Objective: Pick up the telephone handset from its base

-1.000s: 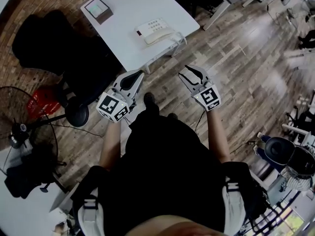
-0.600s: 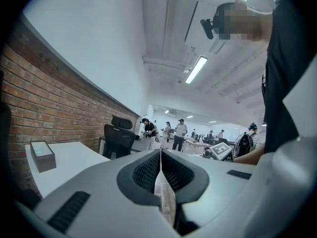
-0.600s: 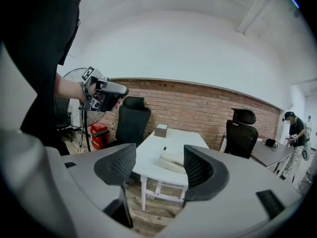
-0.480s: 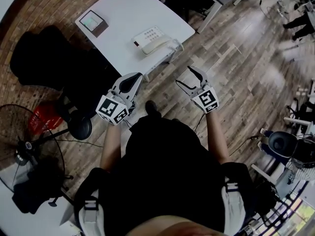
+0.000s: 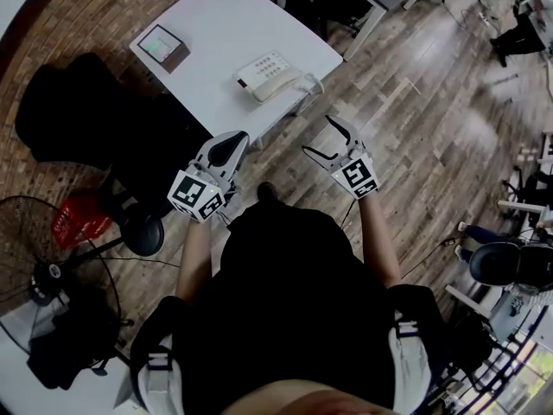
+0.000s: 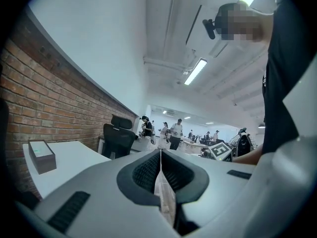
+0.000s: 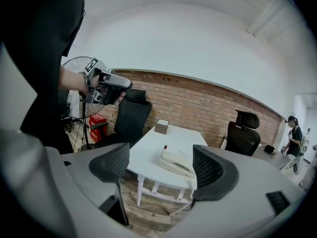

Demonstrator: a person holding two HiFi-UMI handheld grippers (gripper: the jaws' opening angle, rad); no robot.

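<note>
From the head view, the cream handset [image 5: 278, 85] lies in its cradle on the base [image 5: 262, 64], near the tabletop [image 5: 220, 33] edge that faces the person. A small box [image 5: 162, 45] sits well apart at the far corner. Both claws hang over the floor, short of the tabletop. The right claw [image 5: 320, 137] is the nearer one to the phone and its jaws are spreading wide. The left claw [image 5: 229, 143] looks pinched together. The step in hand is the reach, and I judge that the right claw should make it.

In the left gripper view, the left claw's [image 6: 160, 168] pads meet with nothing between them. It points across the tabletop toward the box [image 6: 41, 156], so it is best kept aside or used to steady the base.

In the right gripper view, the right claw's [image 7: 161, 165] jaws are opening and empty. The handset [image 7: 172, 162] is framed in the gap but far off. To do this well:
- Keep it centred in the gap.
- Come in over the near edge.
- Turn the jaws across the handset's narrow middle, not its ends.
- Close only once both pads flank it.
- Lift straight up, mindful of the cord [image 7: 192, 183] hanging off the edge.
</note>
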